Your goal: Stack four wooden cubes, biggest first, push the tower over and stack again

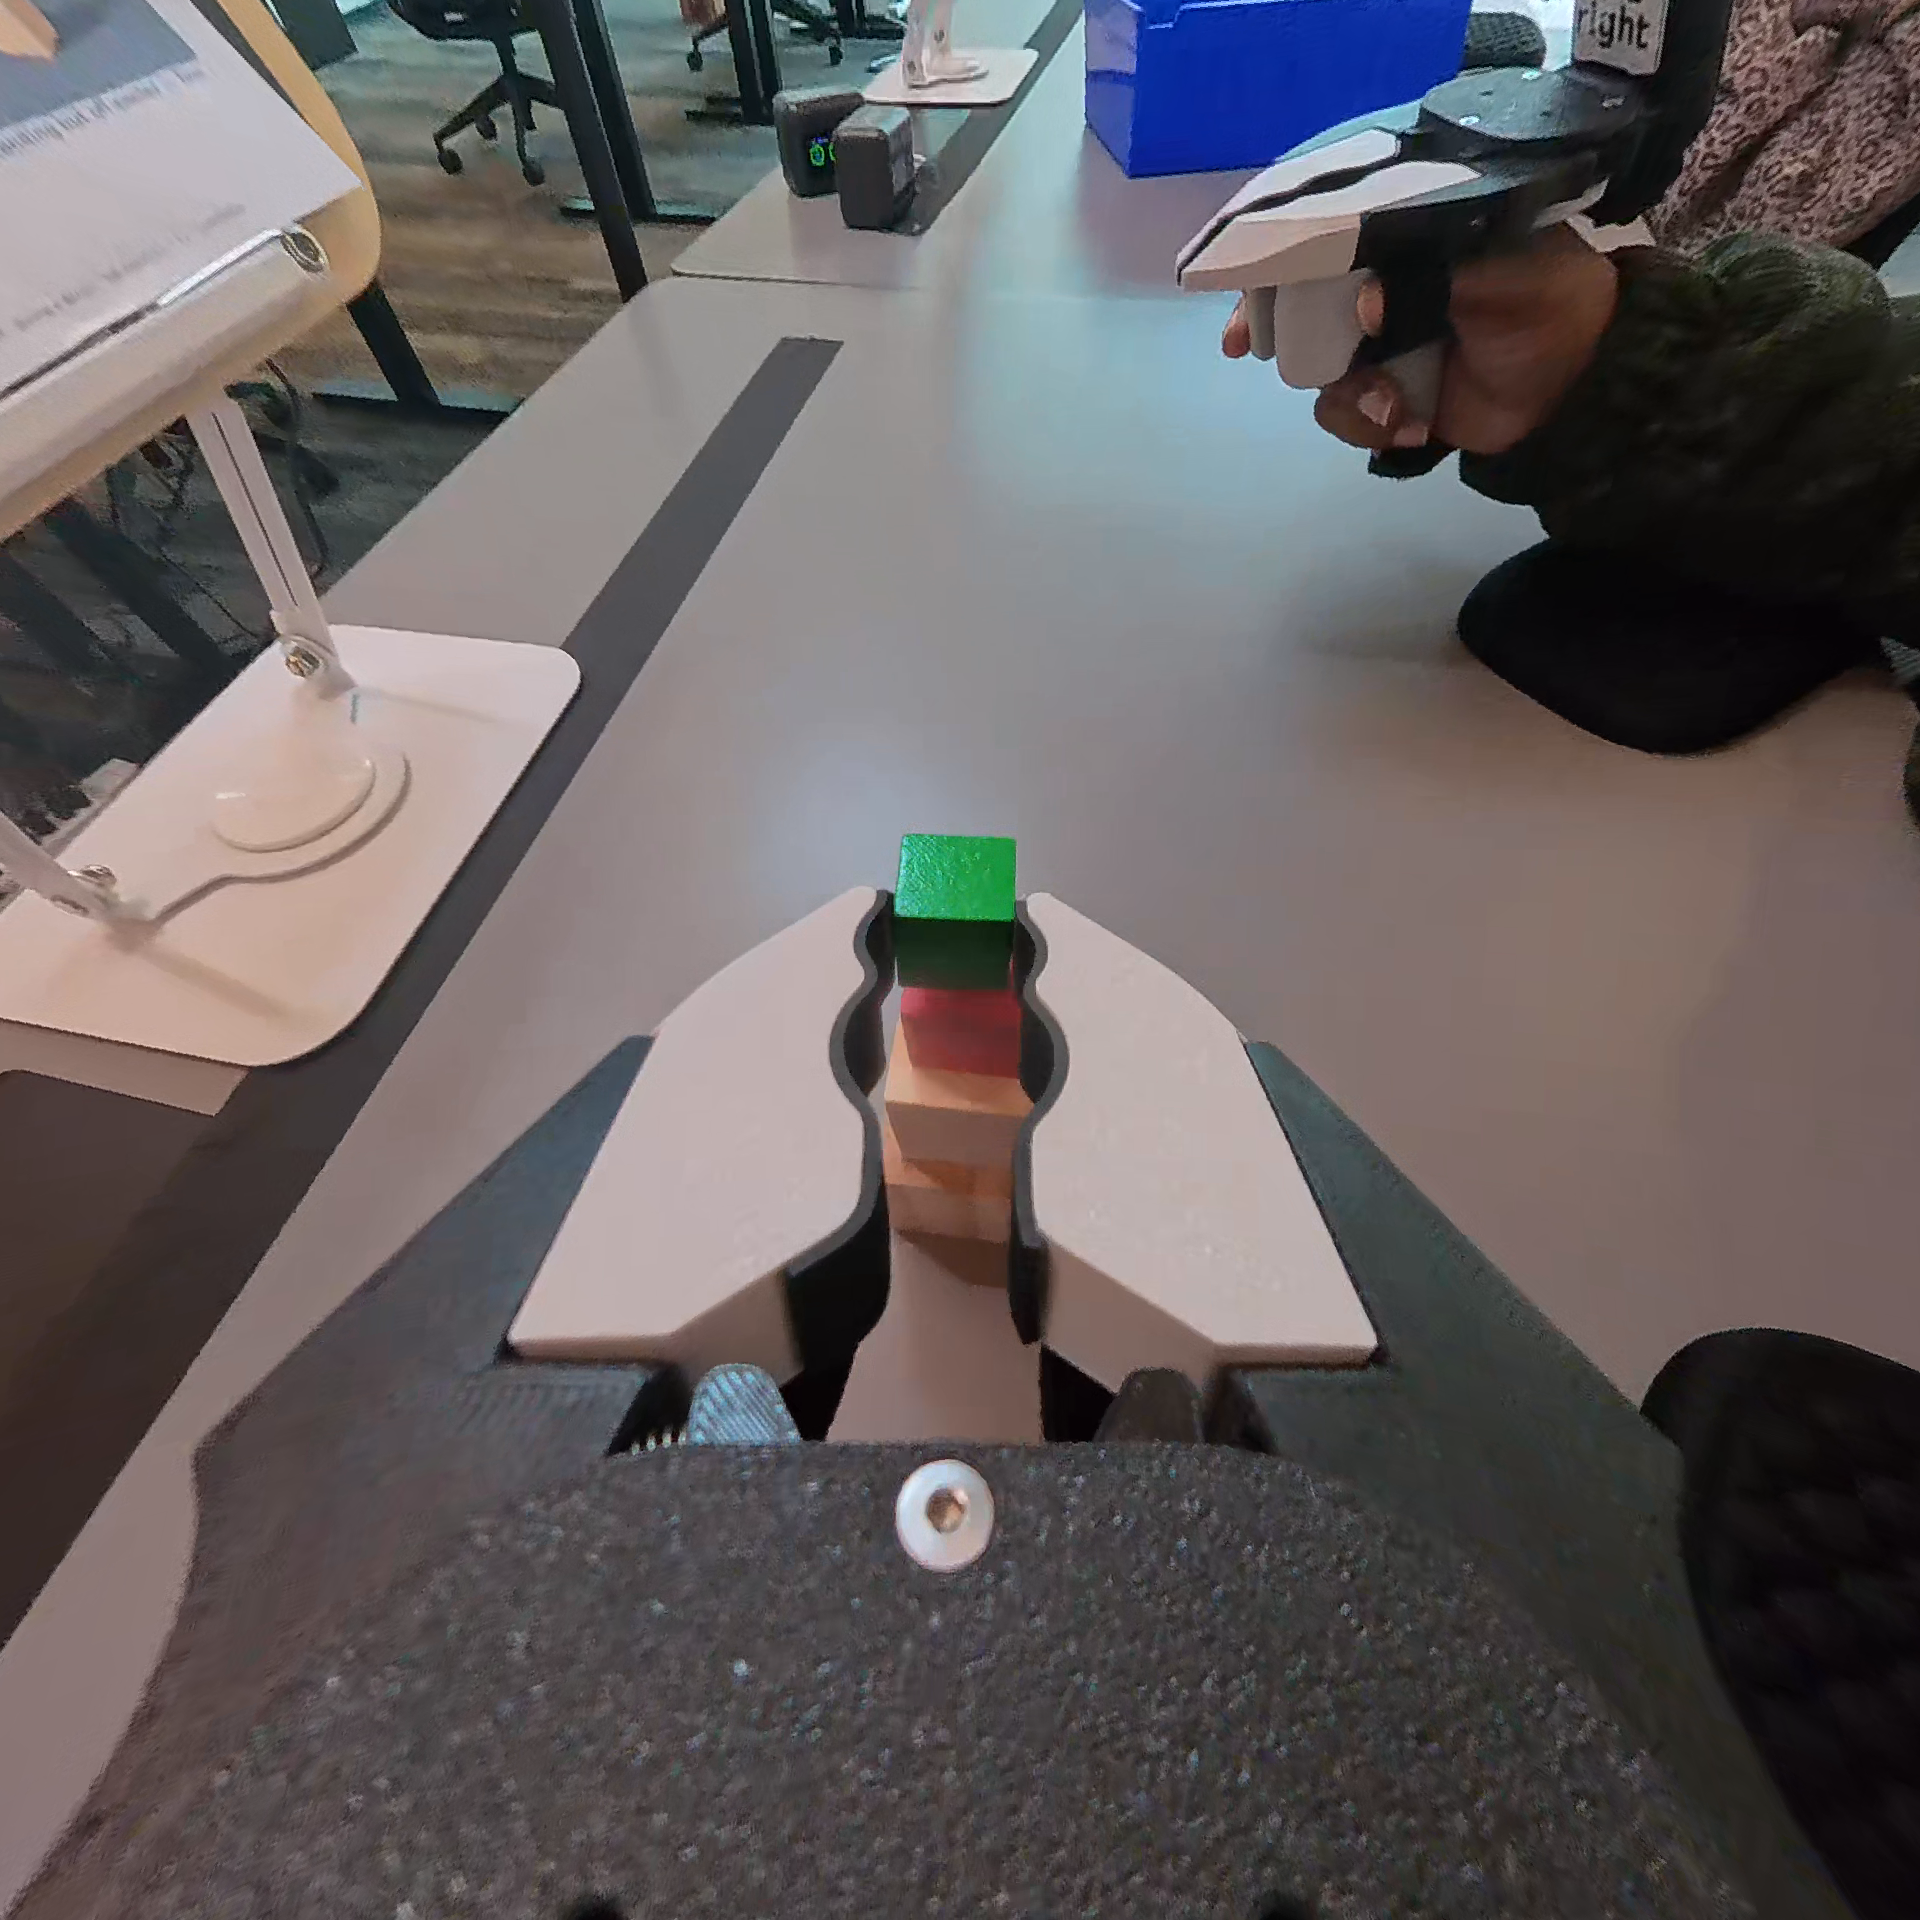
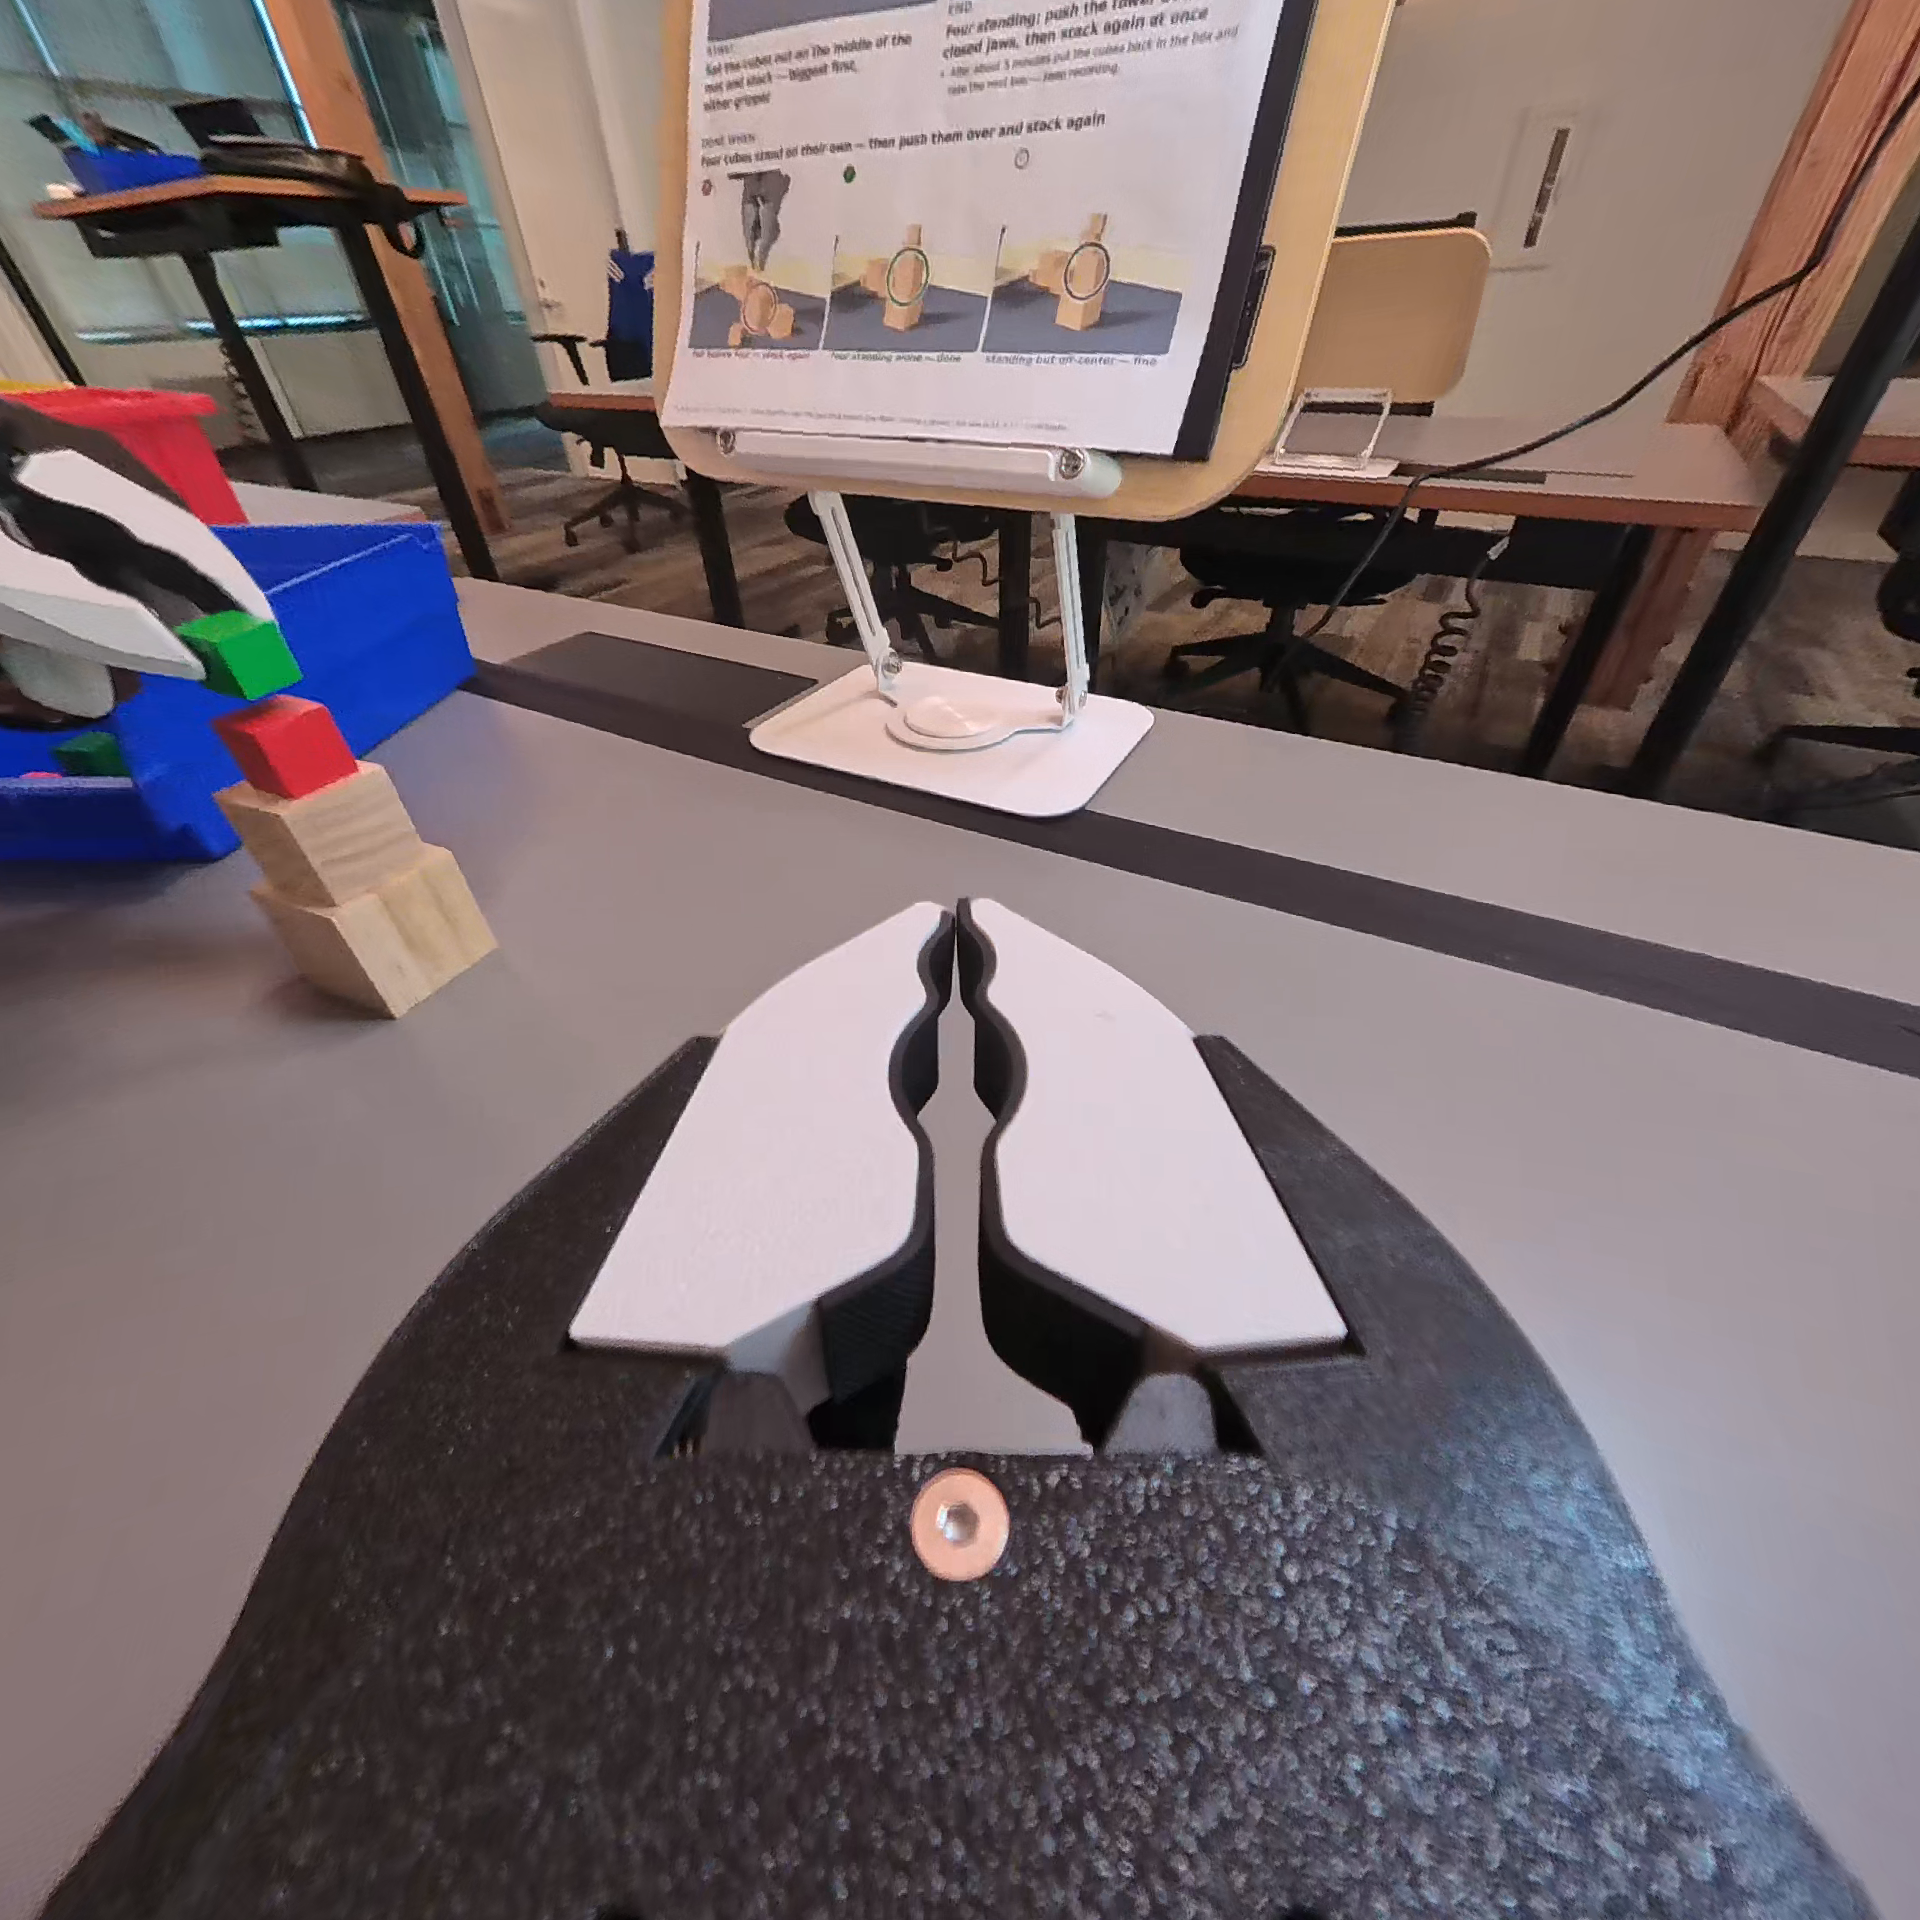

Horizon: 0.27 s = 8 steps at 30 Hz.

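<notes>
While left tool (image 1: 954, 940) grips green cube (image 1: 954, 909), above red cube (image 1: 961, 1031)

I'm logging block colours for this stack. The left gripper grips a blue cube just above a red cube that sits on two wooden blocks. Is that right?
Not quite: the cube in the left gripper is green, not blue, as both wrist views show. The rest holds: it hangs just above the red cube, which sits on two wooden blocks.

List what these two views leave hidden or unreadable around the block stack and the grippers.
- Left wrist view: the base block is mostly hidden between the left gripper's fingers.
- Right wrist view: the blue bin is cut by the left edge, its contents mostly hidden.
- Left wrist view: the right gripper's fingertips are too small to judge.
</notes>
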Tool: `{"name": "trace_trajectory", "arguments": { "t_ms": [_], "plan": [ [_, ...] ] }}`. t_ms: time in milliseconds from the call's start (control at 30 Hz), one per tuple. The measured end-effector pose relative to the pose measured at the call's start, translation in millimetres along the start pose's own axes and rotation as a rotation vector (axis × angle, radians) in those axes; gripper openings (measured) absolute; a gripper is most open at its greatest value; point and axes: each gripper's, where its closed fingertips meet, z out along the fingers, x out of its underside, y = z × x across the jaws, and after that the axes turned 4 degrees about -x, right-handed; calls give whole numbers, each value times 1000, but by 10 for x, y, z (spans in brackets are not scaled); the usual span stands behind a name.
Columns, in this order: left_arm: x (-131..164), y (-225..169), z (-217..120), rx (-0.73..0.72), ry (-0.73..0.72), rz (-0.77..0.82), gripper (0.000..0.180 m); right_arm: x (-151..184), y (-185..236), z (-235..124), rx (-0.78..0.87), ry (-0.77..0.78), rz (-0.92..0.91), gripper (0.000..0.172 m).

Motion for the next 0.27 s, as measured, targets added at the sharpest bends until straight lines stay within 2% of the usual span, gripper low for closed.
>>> {"name": "trace_trajectory", "arguments": {
  "t_ms": [267],
  "plan": [
    [86, 5, 28, 23, 5, -20, 21, 81, 23, 40, -9, 22, -26, 3]
  ]
}}
